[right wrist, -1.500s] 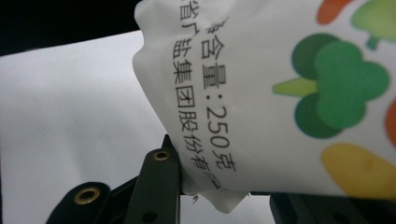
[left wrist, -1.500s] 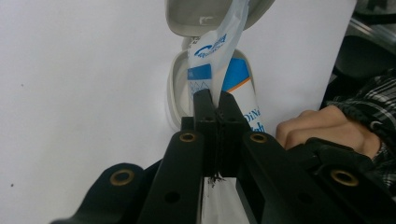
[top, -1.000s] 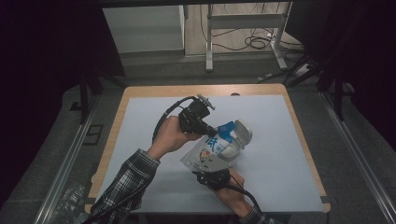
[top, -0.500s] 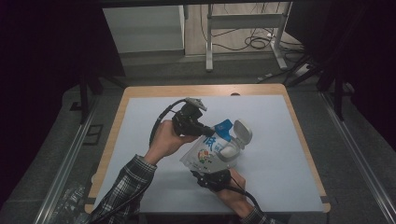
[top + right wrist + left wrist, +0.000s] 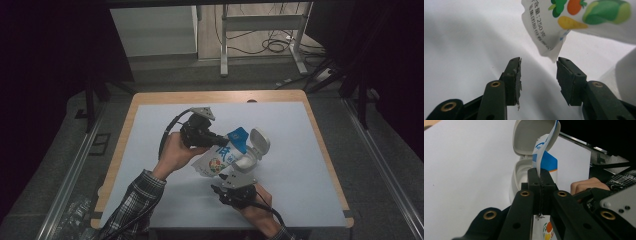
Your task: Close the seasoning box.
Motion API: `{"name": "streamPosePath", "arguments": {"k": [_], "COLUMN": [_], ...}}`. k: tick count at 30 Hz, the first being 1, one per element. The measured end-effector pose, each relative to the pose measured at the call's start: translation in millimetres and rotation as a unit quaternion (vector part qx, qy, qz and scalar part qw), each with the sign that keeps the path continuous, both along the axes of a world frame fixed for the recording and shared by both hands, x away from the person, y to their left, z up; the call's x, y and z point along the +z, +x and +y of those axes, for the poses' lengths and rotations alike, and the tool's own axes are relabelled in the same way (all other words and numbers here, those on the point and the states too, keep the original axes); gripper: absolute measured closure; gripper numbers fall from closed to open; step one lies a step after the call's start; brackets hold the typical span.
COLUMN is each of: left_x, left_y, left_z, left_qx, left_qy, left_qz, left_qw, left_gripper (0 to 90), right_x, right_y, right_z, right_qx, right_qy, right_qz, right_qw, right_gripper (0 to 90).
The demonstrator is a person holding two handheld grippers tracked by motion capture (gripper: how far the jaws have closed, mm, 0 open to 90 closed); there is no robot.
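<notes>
Left gripper clamped on the blue-and-white peel tab of a wet-wipes pack; right gripper parted.

The left jaws are fully closed on the tab, which rises from them toward the pack's white flip lid, standing open. The right gripper's jaws have just been opening and now stand about half apart, pads free, with the pack's lower corner hanging just above the gap. In the high view the pack is held off the table near its middle, its long axis slanting from the person's near left up to the far right, lid end farthest.
</notes>
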State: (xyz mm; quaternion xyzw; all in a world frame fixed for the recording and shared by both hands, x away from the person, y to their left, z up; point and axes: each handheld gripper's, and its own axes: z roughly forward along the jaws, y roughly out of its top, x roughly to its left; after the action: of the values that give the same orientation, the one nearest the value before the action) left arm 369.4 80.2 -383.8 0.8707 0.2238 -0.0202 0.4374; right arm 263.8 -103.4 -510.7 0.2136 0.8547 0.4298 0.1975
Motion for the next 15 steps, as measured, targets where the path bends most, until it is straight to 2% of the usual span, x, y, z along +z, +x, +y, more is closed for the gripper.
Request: {"name": "streamPosePath", "arguments": {"k": [3,6,10,15], "left_x": [-2.4,-5.9,-10.0,-15.3], "left_y": [-0.5,-1.5,-3.9,-6.5], "left_z": [2.3,5.0,9.2,14.5], "left_qx": [0.002,0.007,0.008,0.01], "left_qy": [-0.006,-0.018,-0.031,-0.045], "left_qz": [-0.006,-0.01,-0.016,-0.025], "left_qw": [1.0,0.9998,0.9994,0.9986], "left_gripper": [90.0,90.0,90.0,89.9], "right_x": [3.1,5.2,8.1,13.6], "right_y": [-0.4,-0.1,1.2,3.7], "right_z": [-7.9,-14.4,-23.9,-37.4], "right_qx": [0.002,0.002,0.007,0.011], "right_qy": [0.013,0.017,0.033,0.062], "right_qz": [0.015,0.02,0.041,0.075], "right_qw": [0.9998,0.9997,0.9986,0.9953], "right_gripper": [54.2,54.2,54.2,54.2]}}
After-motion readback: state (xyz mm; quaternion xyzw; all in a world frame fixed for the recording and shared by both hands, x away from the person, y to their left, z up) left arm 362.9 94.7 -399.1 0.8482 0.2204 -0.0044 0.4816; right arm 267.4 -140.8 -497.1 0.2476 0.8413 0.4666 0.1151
